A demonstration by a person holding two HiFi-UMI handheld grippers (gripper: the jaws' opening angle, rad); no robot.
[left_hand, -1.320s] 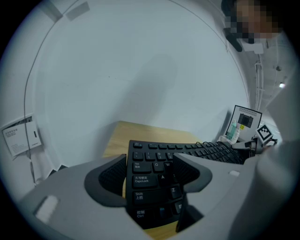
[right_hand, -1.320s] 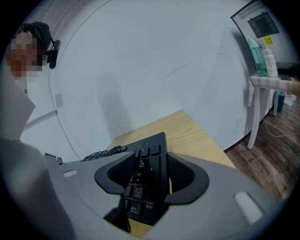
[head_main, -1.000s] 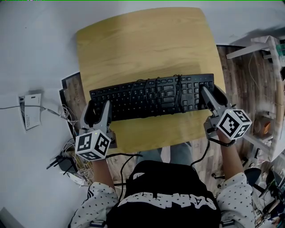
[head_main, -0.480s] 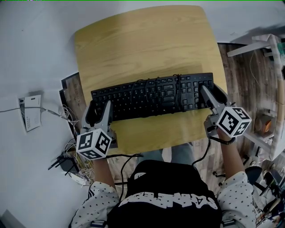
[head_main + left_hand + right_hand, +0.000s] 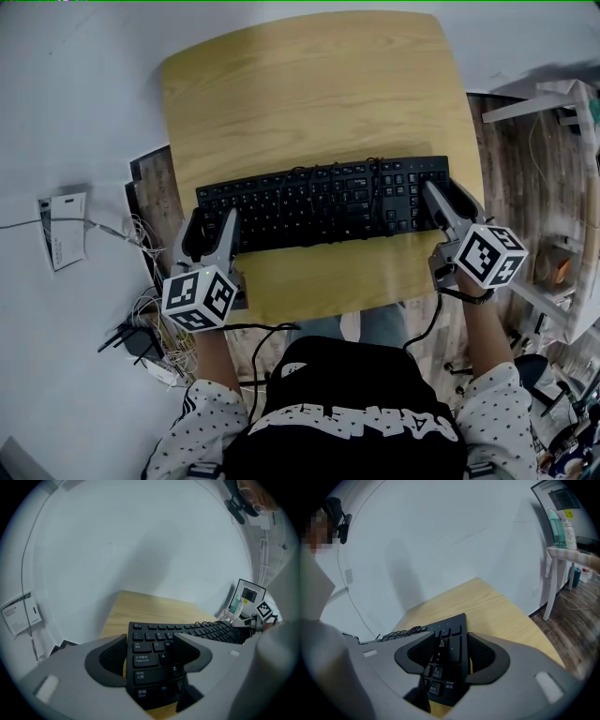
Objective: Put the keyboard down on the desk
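A black keyboard point(image 5: 319, 202) lies crosswise over the near half of the round-cornered wooden desk point(image 5: 309, 84), its cable point(image 5: 375, 178) wound around it. My left gripper point(image 5: 211, 230) is shut on the keyboard's left end, and my right gripper point(image 5: 445, 199) is shut on the number-pad end. In the left gripper view the keyboard point(image 5: 154, 653) runs out from between the jaws of the gripper point(image 5: 152, 656). The right gripper view shows the keyboard point(image 5: 445, 644) clamped by that gripper point(image 5: 445, 656). Whether the keyboard touches the desktop is not clear.
A white rack point(image 5: 562, 94) with bottles point(image 5: 562, 531) stands to the desk's right on the wood floor. A paper card point(image 5: 61, 230) and tangled cables point(image 5: 150, 328) lie left of the desk. The person's legs are at the desk's near edge.
Both grippers and the keyboard have drifted slightly to the right and a little farther over the desk. The grips are unchanged.
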